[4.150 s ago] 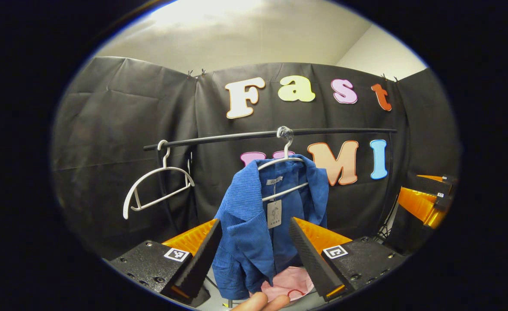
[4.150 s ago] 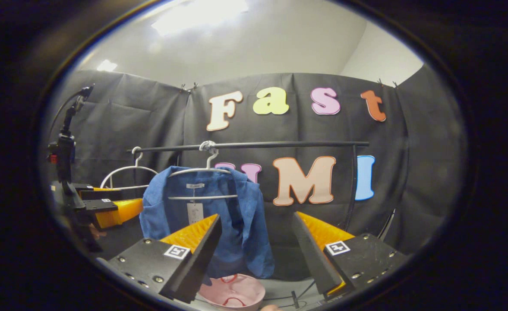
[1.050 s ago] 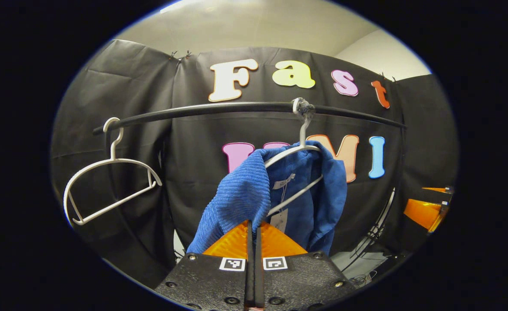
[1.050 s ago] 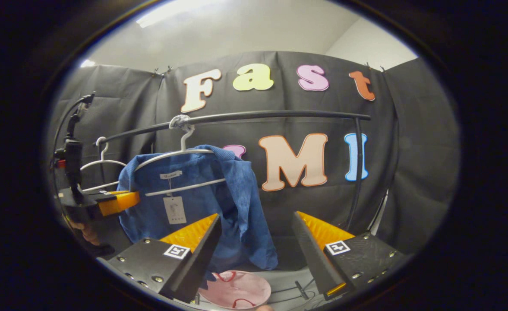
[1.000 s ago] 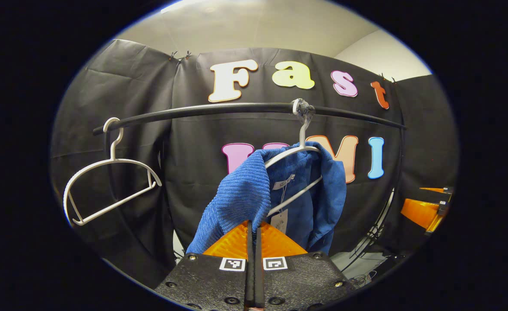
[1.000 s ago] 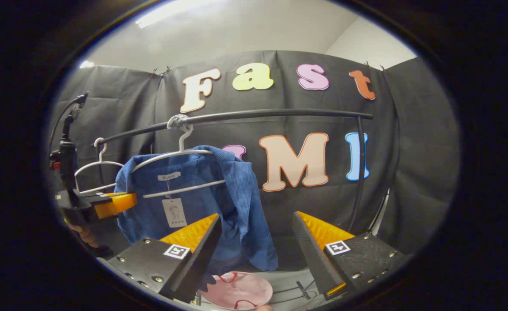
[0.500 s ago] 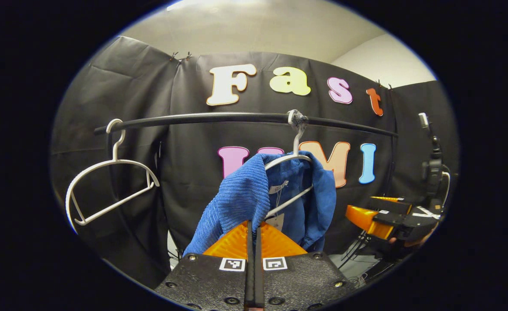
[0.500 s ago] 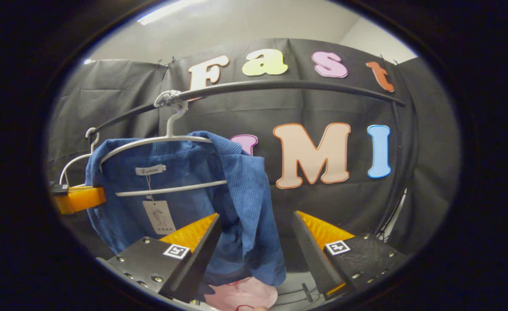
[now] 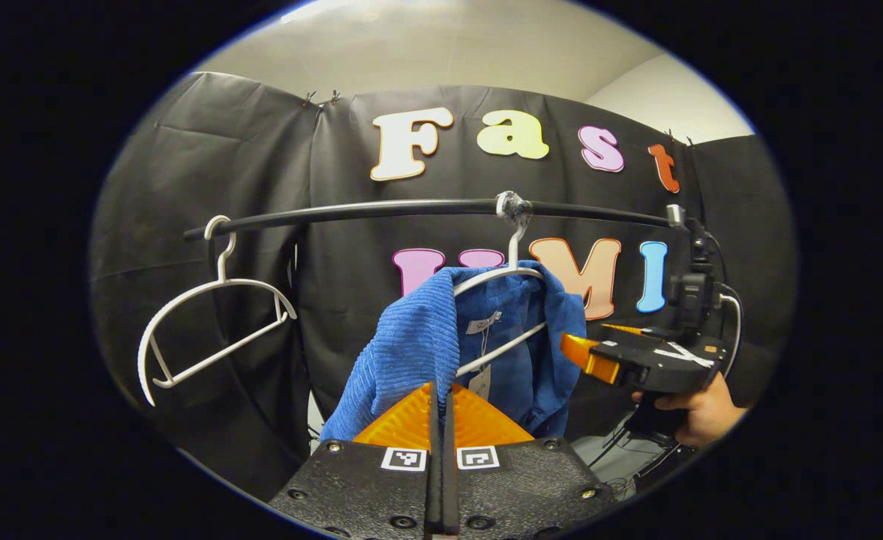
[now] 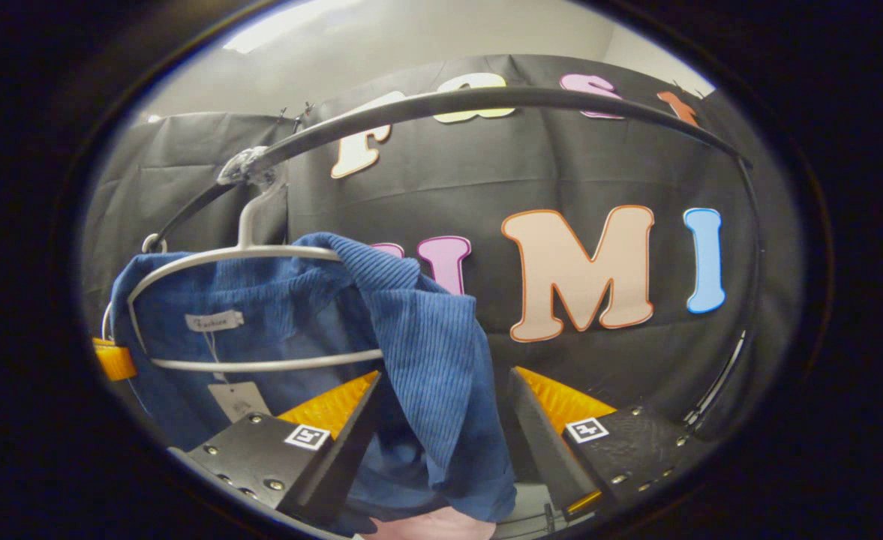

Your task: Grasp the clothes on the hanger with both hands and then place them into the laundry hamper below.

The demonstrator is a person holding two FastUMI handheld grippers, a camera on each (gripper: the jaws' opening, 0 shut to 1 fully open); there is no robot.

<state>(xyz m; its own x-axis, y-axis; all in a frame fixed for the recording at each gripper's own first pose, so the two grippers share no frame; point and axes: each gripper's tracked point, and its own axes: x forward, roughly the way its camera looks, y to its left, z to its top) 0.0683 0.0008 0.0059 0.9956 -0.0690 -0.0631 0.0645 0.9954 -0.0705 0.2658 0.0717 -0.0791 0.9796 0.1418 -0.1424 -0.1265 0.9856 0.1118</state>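
While blue jacket (image 9: 418, 345) hangs, empty hanger (image 9: 212, 315) well apart, rail (image 9: 381, 211) above.

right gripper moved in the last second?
Yes. The right gripper has come in from the view's right edge toward the blue shirt hanging from the rail; its open jaws now straddle the shirt's right side.

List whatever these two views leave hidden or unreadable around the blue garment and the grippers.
- Left gripper view: how much cloth the left gripper pinches; its own shut fingers cover the spot on the blue garment.
- Right gripper view: the garment's lower hem, hidden behind the open right gripper and cut by the picture's edge.
- Right gripper view: the pink object below, barely a sliver under the cloth.
- Both views: print on the hang tag, too small.
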